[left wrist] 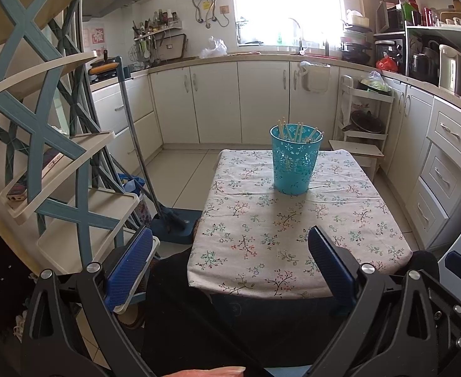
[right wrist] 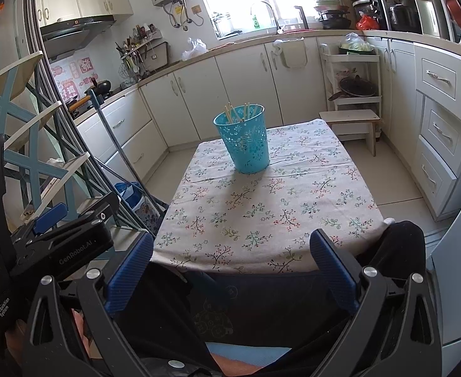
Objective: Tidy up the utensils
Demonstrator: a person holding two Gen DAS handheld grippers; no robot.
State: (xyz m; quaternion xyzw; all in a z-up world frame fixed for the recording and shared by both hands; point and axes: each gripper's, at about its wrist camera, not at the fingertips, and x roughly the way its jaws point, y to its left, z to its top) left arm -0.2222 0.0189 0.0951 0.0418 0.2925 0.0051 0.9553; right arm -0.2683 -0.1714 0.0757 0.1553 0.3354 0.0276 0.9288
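Observation:
A turquoise perforated holder (left wrist: 294, 160) (right wrist: 244, 139) stands upright on the far half of a small table with a floral cloth (left wrist: 293, 229) (right wrist: 262, 207). Several pale wooden chopsticks (left wrist: 298, 130) (right wrist: 236, 111) stick out of its top. My left gripper (left wrist: 230, 242) is open, held back over the table's near edge above a dark-clothed lap, nothing between its blue pads. My right gripper (right wrist: 233, 243) is open too, also short of the near edge and empty. In the right wrist view the left gripper's body (right wrist: 61, 238) shows at the left.
A blue-and-cream shelf rack (left wrist: 51, 144) (right wrist: 26, 144) stands to the left of the table, with a mop and dustpan (left wrist: 167, 216) beside it. White cabinets (left wrist: 218, 103) line the back and right. A small wooden stool (right wrist: 351, 122) sits beyond the table's far right corner.

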